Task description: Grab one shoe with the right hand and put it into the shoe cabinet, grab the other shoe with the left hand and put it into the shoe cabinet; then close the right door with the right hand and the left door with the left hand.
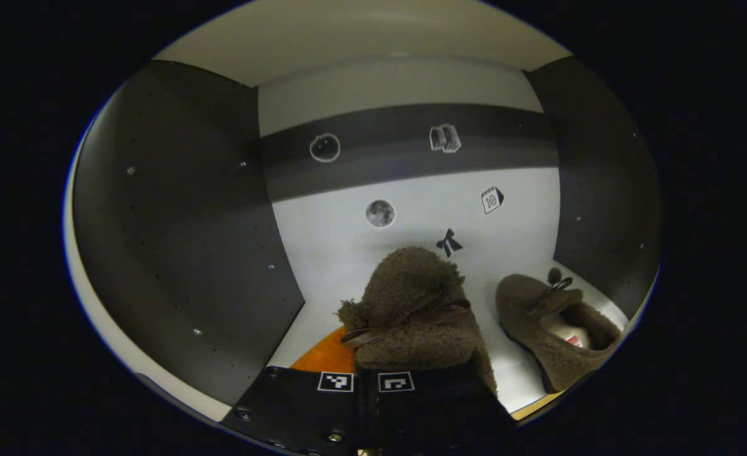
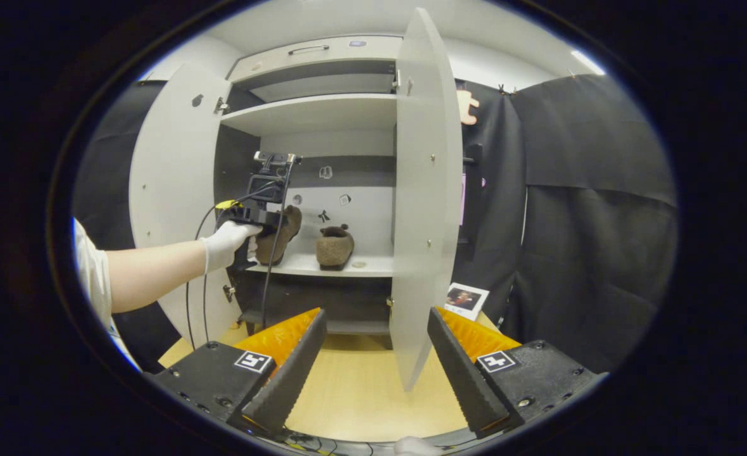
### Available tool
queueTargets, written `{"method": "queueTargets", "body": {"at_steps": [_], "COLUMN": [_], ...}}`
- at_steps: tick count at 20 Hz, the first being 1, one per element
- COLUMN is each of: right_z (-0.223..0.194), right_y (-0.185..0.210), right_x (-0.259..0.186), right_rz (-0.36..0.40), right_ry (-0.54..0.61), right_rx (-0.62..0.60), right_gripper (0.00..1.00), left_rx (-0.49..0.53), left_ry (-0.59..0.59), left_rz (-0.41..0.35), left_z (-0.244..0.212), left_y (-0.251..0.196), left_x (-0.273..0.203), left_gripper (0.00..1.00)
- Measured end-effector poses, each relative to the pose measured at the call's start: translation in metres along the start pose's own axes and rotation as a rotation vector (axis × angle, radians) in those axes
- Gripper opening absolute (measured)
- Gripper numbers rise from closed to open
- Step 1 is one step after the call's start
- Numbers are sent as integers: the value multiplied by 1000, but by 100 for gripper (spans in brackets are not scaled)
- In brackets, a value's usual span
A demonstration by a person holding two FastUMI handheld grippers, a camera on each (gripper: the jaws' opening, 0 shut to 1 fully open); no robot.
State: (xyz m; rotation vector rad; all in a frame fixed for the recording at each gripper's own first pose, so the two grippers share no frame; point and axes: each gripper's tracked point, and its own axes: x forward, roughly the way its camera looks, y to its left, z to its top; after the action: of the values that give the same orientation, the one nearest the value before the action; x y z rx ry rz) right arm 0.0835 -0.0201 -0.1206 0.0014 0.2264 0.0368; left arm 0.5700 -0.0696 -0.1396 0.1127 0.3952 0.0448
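Right gripper view shows the big shoe cabinet [image 2: 323, 114] in front of me. Both doors stand open. Its left door [image 2: 171, 190] swings out to the left, and its right door [image 2: 424, 190] sticks out toward me, edge on. Under the cabinet is a pale wood floor [image 2: 361, 386]. Black cloth [image 2: 589, 240] hangs on the right.

My right gripper [image 2: 376, 354] is low in this view. Its two fingers are spread wide apart and nothing is between them. It is well back from the cabinet.

My left arm reaches into the cabinet from the left. My gloved hand [image 2: 225, 244] holds the left gripper [image 2: 266, 215] up at the shelf [image 2: 348, 266]. A cable hangs down from it.

One brown fuzzy shoe [image 2: 335, 247] sits flat on the shelf. The other brown shoe [image 2: 282, 234] is at the left gripper, just left of the first one.

Left gripper view looks inside the cabinet. I see dark side walls [image 1: 177, 240] and a pale back wall with little stickers [image 1: 380, 213] on it. My left gripper [image 1: 373, 383] is squeezed on the fuzzy shoe [image 1: 418, 304], which has a small ribbon bow on it. This shoe sticks up in front of my fingers. The first shoe [image 1: 551, 323] rests on the shelf floor [image 1: 513, 373] to the right, near it but not touching.
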Motion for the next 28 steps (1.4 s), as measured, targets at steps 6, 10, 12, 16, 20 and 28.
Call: {"method": "queueTargets", "body": {"at_steps": [6,10,12,16,20,28], "right_z": [-5,-5,-3,0,5,20], "right_y": [-1,5,5,7,12,13], "right_x": [1,3,4,8,11,6], "right_rz": [-1,15,15,15,26,15], "right_ry": [24,31,27,23,16,-34], "right_rx": [3,16,18,21,21,16], "right_gripper": [100,100,100,100,100,100], "left_rx": [50,72,69,50,11,3], "left_ry": [184,225,218,158,129,-157], "left_rz": [-26,-41,-63,-111,-139,-115], "left_z": [-33,-36,-32,-16,-10,40], "left_y": [-4,-5,-5,0,6,23], "left_x": [18,13,8,-12,-44,-146], "left_gripper": [0,11,13,80,95,97]}}
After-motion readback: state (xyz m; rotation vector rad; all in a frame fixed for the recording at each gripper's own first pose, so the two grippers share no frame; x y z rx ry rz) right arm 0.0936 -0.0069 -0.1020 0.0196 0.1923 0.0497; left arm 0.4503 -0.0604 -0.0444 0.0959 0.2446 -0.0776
